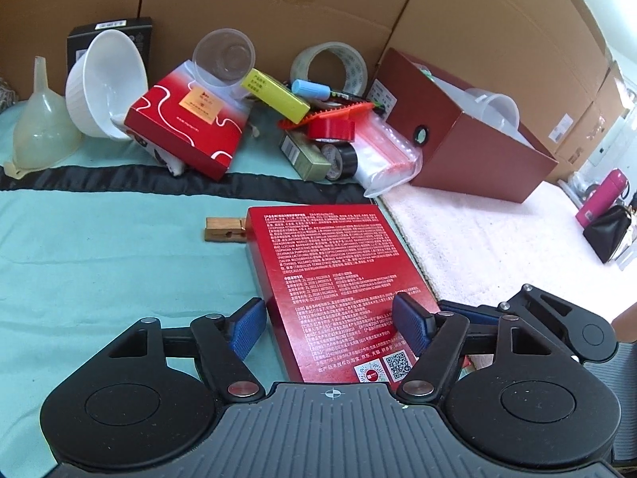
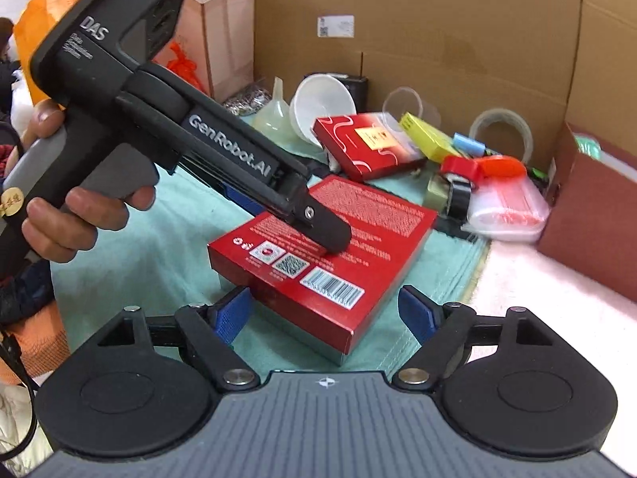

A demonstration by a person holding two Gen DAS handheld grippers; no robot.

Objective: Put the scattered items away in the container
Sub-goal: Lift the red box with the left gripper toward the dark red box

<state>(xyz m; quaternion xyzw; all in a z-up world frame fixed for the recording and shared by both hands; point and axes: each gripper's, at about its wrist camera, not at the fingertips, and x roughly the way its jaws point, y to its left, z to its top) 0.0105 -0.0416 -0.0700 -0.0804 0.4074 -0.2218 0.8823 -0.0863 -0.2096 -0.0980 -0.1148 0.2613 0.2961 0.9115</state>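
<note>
A: Plainly, the flat red box (image 1: 334, 279) is lying on the teal cloth (image 1: 99, 247), near the open maroon container (image 1: 477, 147) but not yet in it. The left hand-held gripper (image 1: 332, 326) is spread wide around the box, its pads not seen pressing; the right hand-held gripper (image 2: 324, 314) is likewise held open, straddling a corner, with nothing gripped.

B: What could be spoiled from here?

A: If the jaws are closed on a corner only, the box may be tilted and dropped. The pile (image 1: 318, 127) beside the container could also be knocked.

B: Any writing that can be read?

A: "DAS" and "GenRobot.AI" are printed on the left tool's body. A barcode (image 2: 332, 288) and QR codes are carried by the box; its fine print cannot be read.
</note>
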